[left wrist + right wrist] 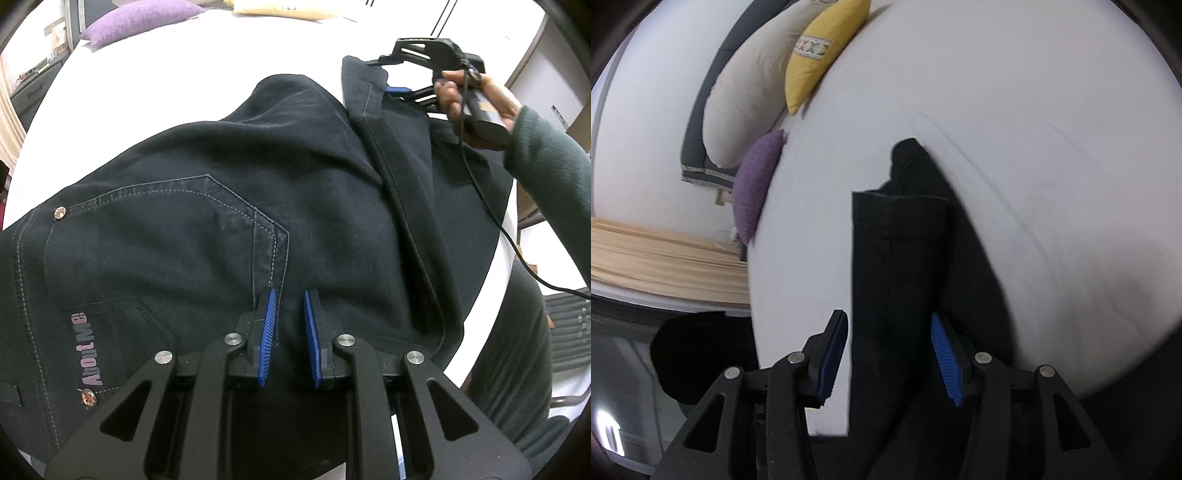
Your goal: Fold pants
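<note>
Nearest in the left wrist view, the left gripper (290, 314) hovers over the seat of the dark pants (221, 221), just by the back pocket (166, 236). Its blue fingers (269, 325) stand a little apart with only a narrow gap between them, and they hold nothing.

The pants lie spread on a white bed (177, 74), waistband toward the near left edge, legs running away to the right.

Farther off, the right gripper (400, 90) is at the leg hem (364, 85). In the right wrist view, its fingers (945, 354) stand wide apart with the hem end of the leg (897, 258) between them. Whether the pads touch the cloth cannot be told.

Beyond, a purple cushion (755, 184), a yellow cushion (823, 51) and a pale pillow (750, 99) sit at the head of the bed.

This looks like the lengthwise fold, with the leg end being brought toward the waist. The next move likely calls for laying the hem level with the waistband and smoothing it flat.
</note>
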`<control>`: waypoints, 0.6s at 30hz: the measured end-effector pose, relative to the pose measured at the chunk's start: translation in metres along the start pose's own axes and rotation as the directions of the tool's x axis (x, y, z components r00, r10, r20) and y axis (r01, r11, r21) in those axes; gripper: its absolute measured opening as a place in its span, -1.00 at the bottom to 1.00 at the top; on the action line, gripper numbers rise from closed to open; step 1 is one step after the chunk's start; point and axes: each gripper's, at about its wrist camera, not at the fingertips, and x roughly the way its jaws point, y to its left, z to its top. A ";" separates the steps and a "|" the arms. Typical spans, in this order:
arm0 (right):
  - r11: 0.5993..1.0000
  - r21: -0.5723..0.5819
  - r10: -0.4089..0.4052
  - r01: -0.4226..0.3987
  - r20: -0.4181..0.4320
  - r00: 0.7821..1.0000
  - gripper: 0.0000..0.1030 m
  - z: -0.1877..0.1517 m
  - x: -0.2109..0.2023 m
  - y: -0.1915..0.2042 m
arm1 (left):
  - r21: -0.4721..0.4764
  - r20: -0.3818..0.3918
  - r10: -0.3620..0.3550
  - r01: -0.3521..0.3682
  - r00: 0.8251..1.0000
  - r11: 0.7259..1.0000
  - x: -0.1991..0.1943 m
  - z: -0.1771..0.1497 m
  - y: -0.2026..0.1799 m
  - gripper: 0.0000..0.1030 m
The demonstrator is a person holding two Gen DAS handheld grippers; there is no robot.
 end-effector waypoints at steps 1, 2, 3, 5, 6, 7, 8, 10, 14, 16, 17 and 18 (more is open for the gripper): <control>1.000 0.000 0.004 -0.004 0.007 1.000 -0.01 0.002 0.003 0.000 | -0.001 0.000 -0.004 0.004 1.000 1.000 0.000 0.000 0.002 -0.70; 1.000 0.001 0.016 -0.016 0.014 1.000 -0.01 0.003 0.006 -0.001 | -0.001 0.000 -0.006 0.006 1.000 1.000 -0.001 0.000 0.003 -0.70; 1.000 0.002 0.028 -0.028 0.019 0.999 -0.08 0.005 0.011 0.000 | -0.001 0.000 -0.007 0.007 1.000 1.000 -0.001 -0.001 0.003 -0.70; 1.000 -0.007 0.018 -0.018 0.017 1.000 -0.62 0.008 0.017 -0.001 | -0.002 0.000 -0.008 0.008 1.000 1.000 -0.001 -0.001 0.004 -0.70; 1.000 -0.011 0.009 -0.009 0.015 1.000 -0.86 0.009 0.022 -0.001 | -0.003 0.000 -0.008 0.008 1.000 1.000 -0.002 -0.001 0.005 -0.70; 1.000 -0.013 0.007 -0.007 0.025 1.000 -0.86 0.008 0.019 -0.003 | -0.002 0.000 -0.007 0.007 1.000 1.000 -0.002 0.000 0.004 -0.70; 1.000 -0.018 0.008 -0.007 0.040 0.999 -0.88 0.007 0.014 -0.003 | -0.002 -0.001 -0.005 0.005 1.000 1.000 -0.002 0.000 0.003 -0.70; 0.999 -0.019 0.027 -0.026 0.077 0.997 -0.91 0.004 0.003 -0.003 | -0.001 -0.002 -0.001 0.001 1.000 1.000 -0.001 0.000 0.003 -0.70; 0.998 -0.032 0.061 -0.057 0.177 0.982 -0.91 0.002 -0.037 -0.002 | -0.009 -0.004 0.007 -0.007 1.000 1.000 -0.001 0.001 0.001 -0.70; 0.997 -0.048 0.062 -0.051 0.251 0.966 -0.91 -0.002 -0.070 -0.001 | -0.016 -0.004 0.012 -0.012 1.000 1.000 -0.001 0.001 0.000 -0.70; 0.997 -0.060 0.063 -0.049 0.281 0.958 -0.91 -0.005 -0.086 -0.001 | -0.024 -0.004 0.014 -0.015 1.000 1.000 -0.001 0.001 0.000 -0.70; 0.997 -0.065 0.069 -0.051 0.307 0.949 -0.91 -0.009 -0.100 -0.003 | -0.032 -0.003 0.017 -0.017 1.000 0.999 -0.001 0.002 0.000 -0.70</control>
